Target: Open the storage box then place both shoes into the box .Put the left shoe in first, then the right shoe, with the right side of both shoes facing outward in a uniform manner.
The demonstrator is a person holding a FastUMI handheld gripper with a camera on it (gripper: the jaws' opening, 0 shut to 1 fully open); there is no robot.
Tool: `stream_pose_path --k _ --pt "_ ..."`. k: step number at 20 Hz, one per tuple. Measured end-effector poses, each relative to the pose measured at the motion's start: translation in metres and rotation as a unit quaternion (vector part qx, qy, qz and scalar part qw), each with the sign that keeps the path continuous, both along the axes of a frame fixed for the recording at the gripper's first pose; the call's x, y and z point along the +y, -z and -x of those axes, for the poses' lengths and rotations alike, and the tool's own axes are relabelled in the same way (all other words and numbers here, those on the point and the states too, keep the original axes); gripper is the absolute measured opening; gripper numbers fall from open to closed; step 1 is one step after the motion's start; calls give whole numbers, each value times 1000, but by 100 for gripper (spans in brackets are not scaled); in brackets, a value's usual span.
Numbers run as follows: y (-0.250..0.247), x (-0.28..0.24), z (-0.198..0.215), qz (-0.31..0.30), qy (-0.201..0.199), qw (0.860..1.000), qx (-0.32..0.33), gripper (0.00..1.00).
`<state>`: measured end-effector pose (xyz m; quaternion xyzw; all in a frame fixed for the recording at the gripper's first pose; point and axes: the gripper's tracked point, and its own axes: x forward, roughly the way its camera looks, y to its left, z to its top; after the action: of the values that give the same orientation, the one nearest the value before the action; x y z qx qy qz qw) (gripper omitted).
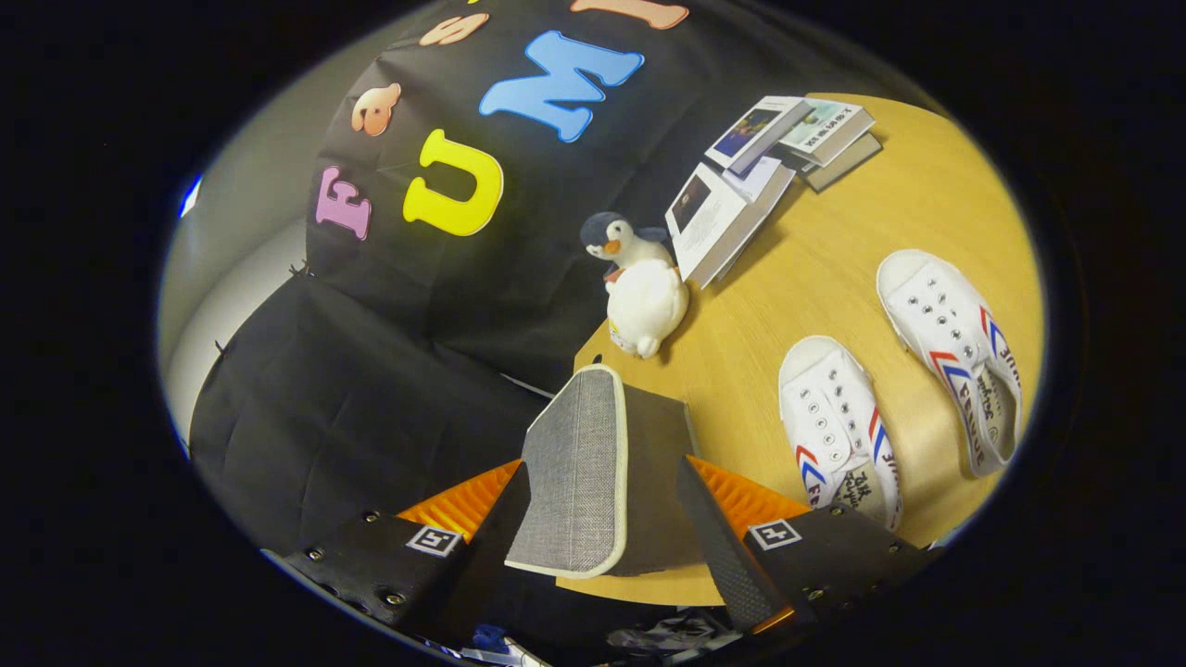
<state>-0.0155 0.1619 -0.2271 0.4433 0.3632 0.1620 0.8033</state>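
A grey fabric lid [574, 472] with pale trim, the storage box's flap, stands raised between my fingers. My gripper [602, 468] is shut on the lid, one finger against each face, and the rest of the box is hidden beneath them. To the right of the fingers, two white canvas shoes with red and blue stripes lie side by side on the wooden table [797, 278]. The nearer shoe [839, 431] is just beyond my right finger [713, 537]. The farther shoe [954, 357] lies a little beyond it. Both toes point away from me.
A plush penguin [639, 292] sits just beyond the lid at the table's edge by the black cloth wall. Several books [769, 167] lie spread further back on the table. Bare wood separates the penguin from the shoes.
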Motion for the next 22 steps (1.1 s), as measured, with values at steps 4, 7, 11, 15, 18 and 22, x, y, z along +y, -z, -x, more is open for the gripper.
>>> stream_pose_path --k 4,7,11,15,18,22 --pt "14 18 6 -35 -13 999 31 97" --pt "24 30 12 -53 -24 997 53 96" --pt "33 43 15 -75 -31 994 75 96" --pt "40 57 18 -94 -33 991 95 94" --pt "44 61 20 -91 -44 989 105 91" --pt "47 69 22 -85 -57 989 111 91"
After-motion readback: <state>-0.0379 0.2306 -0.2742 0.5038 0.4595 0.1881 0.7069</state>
